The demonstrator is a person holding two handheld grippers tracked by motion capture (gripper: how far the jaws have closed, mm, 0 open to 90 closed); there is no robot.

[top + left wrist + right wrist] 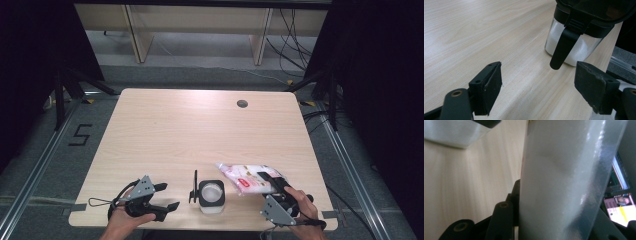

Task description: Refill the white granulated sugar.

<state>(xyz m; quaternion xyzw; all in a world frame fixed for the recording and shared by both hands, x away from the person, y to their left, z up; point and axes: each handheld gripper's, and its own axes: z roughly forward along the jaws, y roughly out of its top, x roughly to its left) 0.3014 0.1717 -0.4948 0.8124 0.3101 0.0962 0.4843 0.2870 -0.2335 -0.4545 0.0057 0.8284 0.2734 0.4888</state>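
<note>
Light wood table (200,125), work all at the near edge. Plastic bag (248,178) of white stuff with red print lies right of centre, just beside the jar; the right gripper (267,181) is clamped on its near end, jaws closed onto the film, probably to lift and tip it for a refill. Glass jar (211,197) sits at centre near the front edge, white granules inside, black collar, hinged lid (193,187) flipped up on its left side, so the mouth is clear for pouring. Left gripper (167,197) sits on the table left of the jar, jaws wide apart, holding nothing, aimed at the jar, likely ready to steady it. Left gripper view adds what the high view lacks: the lid's black tab (562,47) hanging down over the glass wall, contents filling the lower part of the jar, both pads (492,85) clear of it. Right gripper view gives the bag film (564,182) pinched against a jaw, jar corner (451,133) top left, small lit screen (621,208) off the table edge.
</note>
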